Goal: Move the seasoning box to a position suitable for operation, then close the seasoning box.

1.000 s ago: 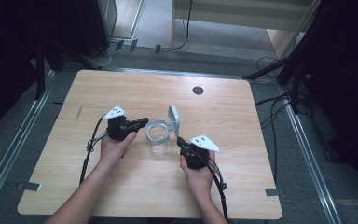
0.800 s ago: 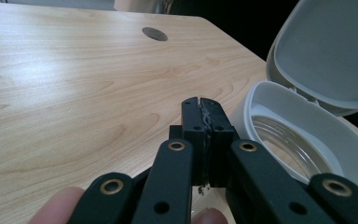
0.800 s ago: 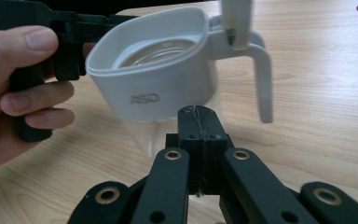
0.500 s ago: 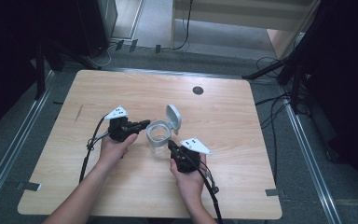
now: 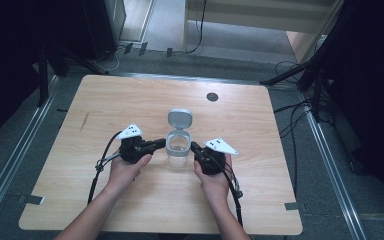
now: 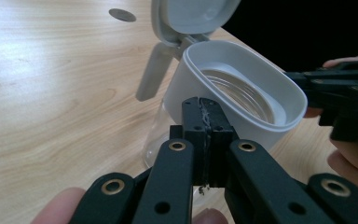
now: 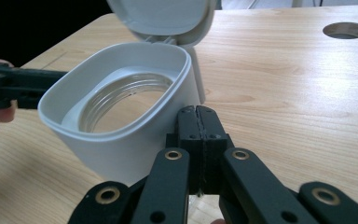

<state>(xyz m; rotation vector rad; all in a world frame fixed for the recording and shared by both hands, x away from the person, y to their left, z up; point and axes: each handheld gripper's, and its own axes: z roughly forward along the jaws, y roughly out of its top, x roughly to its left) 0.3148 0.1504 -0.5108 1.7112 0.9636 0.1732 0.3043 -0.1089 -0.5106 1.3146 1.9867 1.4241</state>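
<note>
Jar (image 5: 178, 149): a small clear glass one with a white collar (image 6: 242, 93) around its mouth and a hinged white lid (image 5: 180, 119) flipped up and open at the far side. It stands upright near the middle of the wooden table (image 5: 105, 100), directly between the two grippers.

Nearest the viewer, two forearms come in from the bottom edge. The left gripper (image 5: 156, 145) sits just left of the jar, pointing right toward the collar. The right gripper (image 5: 195, 147) sits just right of it, pointing left. Both lie about equally near, one on each flank.

In the left gripper view, the jaws are pressed together with nothing between them, tips at or just short of the collar's wall; contact cannot be told for sure. The right gripper view shows the same: jaws closed on nothing, tips right beside the collar.

Looking down into the jar, the threaded glass neck shows inside the collar, and the jar appears empty.

Beyond the jar, the lid stands upright on its hinge. Farther still, a small round hole (image 5: 212, 96) sits in the tabletop.
</note>
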